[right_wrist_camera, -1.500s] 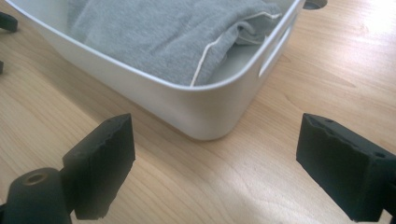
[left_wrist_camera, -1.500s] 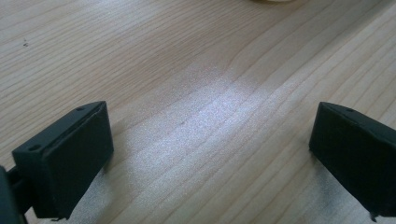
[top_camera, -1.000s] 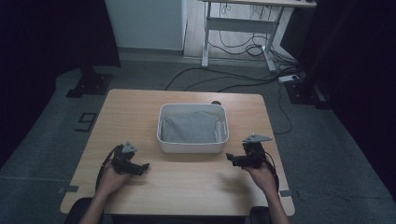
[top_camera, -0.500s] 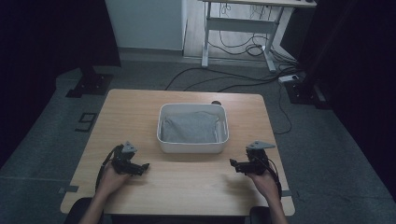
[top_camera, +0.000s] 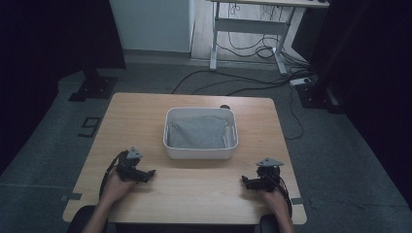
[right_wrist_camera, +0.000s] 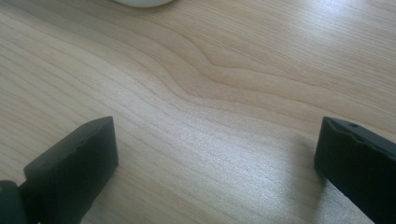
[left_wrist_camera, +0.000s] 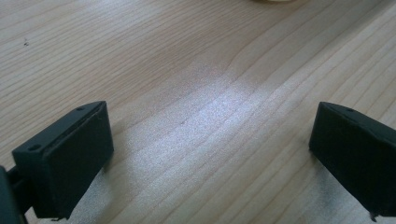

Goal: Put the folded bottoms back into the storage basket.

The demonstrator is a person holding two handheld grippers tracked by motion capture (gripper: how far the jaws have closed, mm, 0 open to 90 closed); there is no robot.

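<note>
Wood table [top_camera: 194, 194] carries a white bin [top_camera: 200, 152] with grey cloth [top_camera: 197, 132] folded inside (seemingly packed already), while left gripper [top_camera: 149, 173] and right gripper [top_camera: 244, 181] rest near the front edge, jaws wide and empty, little apparently remaining.

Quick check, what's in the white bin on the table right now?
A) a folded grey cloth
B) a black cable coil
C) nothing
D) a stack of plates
A: in the high view the white bin at the table's middle holds a grey cloth that covers its floor; both claws rest on bare wood nearer the person, apart from the bin.
</note>
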